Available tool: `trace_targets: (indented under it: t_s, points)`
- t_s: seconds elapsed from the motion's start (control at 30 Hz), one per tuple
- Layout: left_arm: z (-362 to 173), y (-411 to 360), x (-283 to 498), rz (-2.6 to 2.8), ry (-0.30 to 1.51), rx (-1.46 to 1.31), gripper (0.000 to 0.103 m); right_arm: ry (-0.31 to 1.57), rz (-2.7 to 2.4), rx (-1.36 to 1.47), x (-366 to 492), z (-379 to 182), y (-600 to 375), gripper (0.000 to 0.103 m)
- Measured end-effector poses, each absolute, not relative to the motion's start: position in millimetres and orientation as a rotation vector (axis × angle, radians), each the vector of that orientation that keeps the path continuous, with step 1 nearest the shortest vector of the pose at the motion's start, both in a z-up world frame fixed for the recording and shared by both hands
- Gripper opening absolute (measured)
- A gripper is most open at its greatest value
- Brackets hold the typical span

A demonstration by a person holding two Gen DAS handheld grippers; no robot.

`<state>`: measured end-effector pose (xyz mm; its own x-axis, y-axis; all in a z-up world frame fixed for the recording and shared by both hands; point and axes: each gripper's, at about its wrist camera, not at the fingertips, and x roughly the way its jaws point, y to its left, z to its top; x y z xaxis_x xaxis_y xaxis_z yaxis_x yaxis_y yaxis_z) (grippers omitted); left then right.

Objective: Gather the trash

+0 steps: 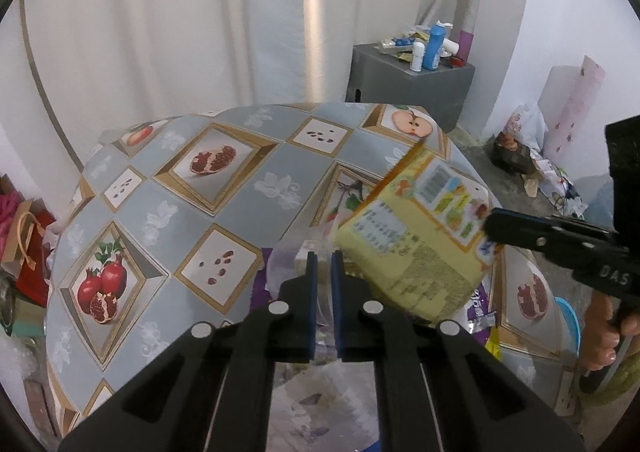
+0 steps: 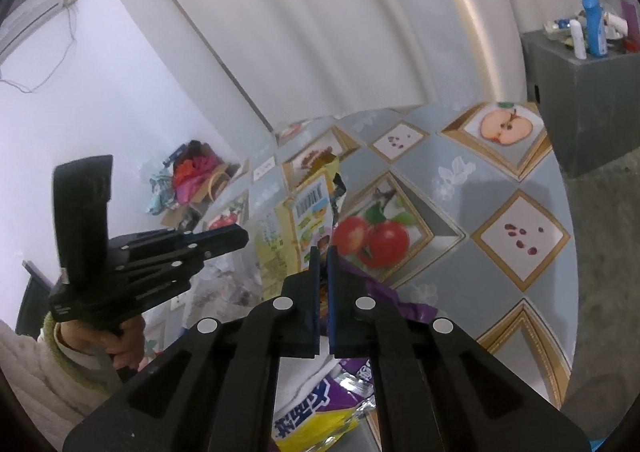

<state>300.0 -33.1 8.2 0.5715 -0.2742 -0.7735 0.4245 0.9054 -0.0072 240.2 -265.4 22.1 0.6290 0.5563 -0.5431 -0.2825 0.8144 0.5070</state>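
Note:
A yellow printed carton (image 1: 424, 236) hangs tilted above the fruit-patterned tablecloth (image 1: 192, 211). My right gripper (image 2: 323, 252) is shut on its edge; the carton (image 2: 308, 228) rises ahead of its fingers, and in the left wrist view this gripper (image 1: 490, 228) reaches in from the right. My left gripper (image 1: 324, 258) is shut on the rim of a clear plastic bag (image 1: 316, 248) just left of the carton; it also shows in the right wrist view (image 2: 240, 238). A purple and yellow snack wrapper (image 2: 340, 404) lies below my right gripper.
A grey box (image 1: 408, 79) with bottles and tubes stands beyond the table's far right. Bags and clutter lie on the floor at the right (image 1: 532, 155) and at the left (image 1: 28, 244). A white curtain (image 1: 200, 31) hangs behind the table.

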Motion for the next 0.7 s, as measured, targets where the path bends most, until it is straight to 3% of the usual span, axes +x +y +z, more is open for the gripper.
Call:
trace_targets:
  t_s: [0.47, 0.7]
  points:
    - [20, -18, 300, -0.409, 0.813, 0.093, 0.001, 0.653, 0.447, 0.426, 219, 47, -283, 0.0]
    - [48, -13, 284, -0.431, 0.655, 0.062, 0.001, 0.628, 0.43, 0.413, 210, 57, -285, 0.0]
